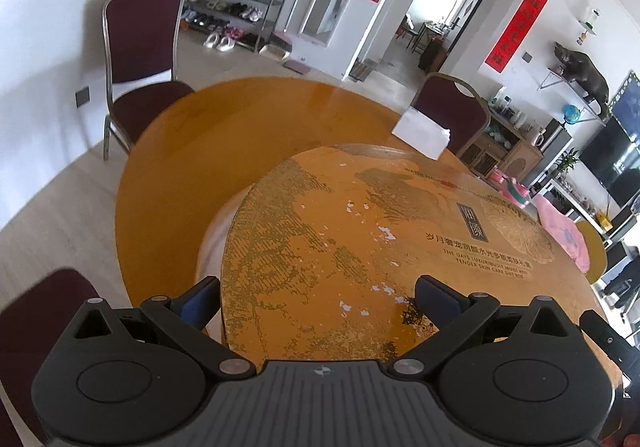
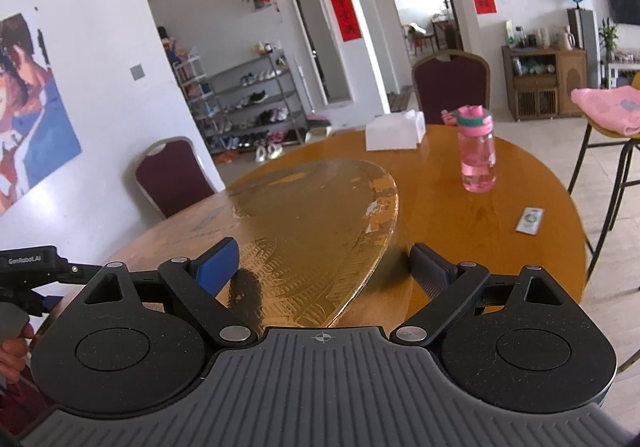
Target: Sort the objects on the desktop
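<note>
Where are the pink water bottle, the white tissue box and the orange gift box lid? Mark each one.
pink water bottle (image 2: 477,155), right wrist view, middle of its clear body.
white tissue box (image 2: 394,135), right wrist view, front face.
orange gift box lid (image 1: 360,247), left wrist view, centre of its printed top.

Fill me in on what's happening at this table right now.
A person holds a gripper in each hand, and both are on a large orange and gold gift box lid over the round wooden table. The left gripper and the right gripper each straddle an edge of the lid, jaws wide apart. Farther back, untouched, are a white tissue box, a pink water bottle and a small flat packet.
</note>
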The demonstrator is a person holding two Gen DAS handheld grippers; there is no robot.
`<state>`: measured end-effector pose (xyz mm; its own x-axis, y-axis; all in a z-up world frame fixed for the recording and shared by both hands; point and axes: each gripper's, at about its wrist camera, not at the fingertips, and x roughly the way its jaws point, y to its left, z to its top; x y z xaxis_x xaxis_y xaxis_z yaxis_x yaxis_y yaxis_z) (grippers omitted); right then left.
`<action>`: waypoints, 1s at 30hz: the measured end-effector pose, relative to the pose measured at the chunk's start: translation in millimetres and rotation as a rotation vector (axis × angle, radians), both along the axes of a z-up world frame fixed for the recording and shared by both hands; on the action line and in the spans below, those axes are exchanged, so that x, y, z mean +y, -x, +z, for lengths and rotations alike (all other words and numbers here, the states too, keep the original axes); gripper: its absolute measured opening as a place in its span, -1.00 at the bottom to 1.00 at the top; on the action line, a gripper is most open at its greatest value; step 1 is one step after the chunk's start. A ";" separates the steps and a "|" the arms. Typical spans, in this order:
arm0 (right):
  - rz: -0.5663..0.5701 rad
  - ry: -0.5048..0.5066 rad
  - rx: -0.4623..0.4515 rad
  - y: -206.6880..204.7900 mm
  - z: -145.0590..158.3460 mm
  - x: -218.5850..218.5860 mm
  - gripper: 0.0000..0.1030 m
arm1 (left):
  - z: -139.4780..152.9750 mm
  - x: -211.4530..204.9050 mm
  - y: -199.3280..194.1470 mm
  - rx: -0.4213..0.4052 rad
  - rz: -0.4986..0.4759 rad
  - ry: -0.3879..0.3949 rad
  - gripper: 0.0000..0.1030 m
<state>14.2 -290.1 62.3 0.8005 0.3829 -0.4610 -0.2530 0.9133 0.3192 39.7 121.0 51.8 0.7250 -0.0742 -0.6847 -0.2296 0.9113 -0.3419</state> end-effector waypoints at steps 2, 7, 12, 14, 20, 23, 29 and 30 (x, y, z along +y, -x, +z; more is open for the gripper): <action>-0.002 -0.009 0.004 -7.4 -1.7 9.3 0.80 | 1.5 6.8 -5.8 -0.004 -0.003 -0.013 0.96; -0.003 -0.021 0.011 -24.9 -5.5 29.1 0.80 | -0.5 18.4 -17.4 0.001 -0.001 -0.020 0.96; 0.010 -0.019 0.020 -42.7 -8.3 39.3 0.80 | -1.6 25.0 -24.6 0.008 0.019 -0.024 0.96; 0.017 -0.019 0.021 -49.2 -8.0 42.8 0.80 | -1.7 27.2 -26.5 0.006 0.025 -0.023 0.96; 0.025 -0.007 0.016 -67.5 -6.0 48.2 0.80 | -3.6 32.1 -35.8 0.000 0.031 -0.014 0.96; 0.023 -0.004 0.019 -75.8 -5.2 49.0 0.80 | -3.7 32.7 -44.2 0.000 0.026 -0.013 0.96; 0.008 -0.006 0.017 -96.8 -0.7 49.1 0.80 | 0.6 33.9 -68.6 -0.020 0.005 -0.016 0.96; 0.005 -0.007 0.017 -100.5 0.2 49.1 0.80 | -0.7 33.7 -72.6 -0.034 -0.002 -0.021 0.96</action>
